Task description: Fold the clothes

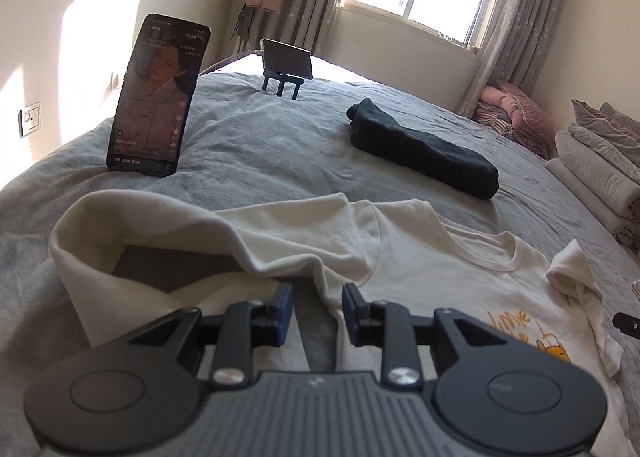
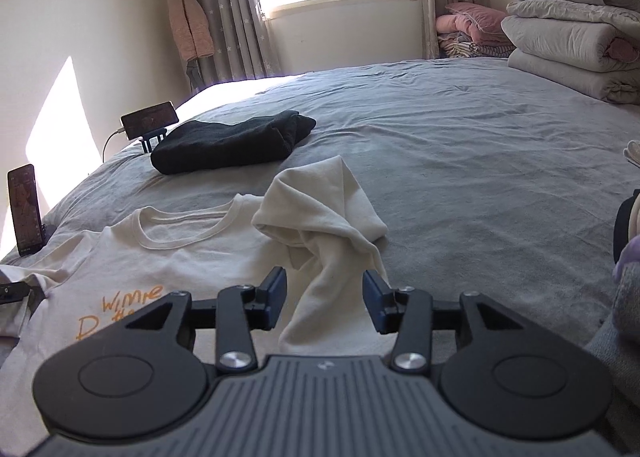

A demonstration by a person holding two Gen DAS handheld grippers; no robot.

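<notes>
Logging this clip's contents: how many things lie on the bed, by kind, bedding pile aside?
White T-shirt: 1
Folded dark garment: 1
Phones, one upright, one on a stand: 2
Total: 4

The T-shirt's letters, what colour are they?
Orange, on the cream T-shirt; the right wrist view shows the letters best.

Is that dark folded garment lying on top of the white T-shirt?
No, the dark folded garment lies apart on the grey bedsheet, farther back than the white T-shirt.
</notes>
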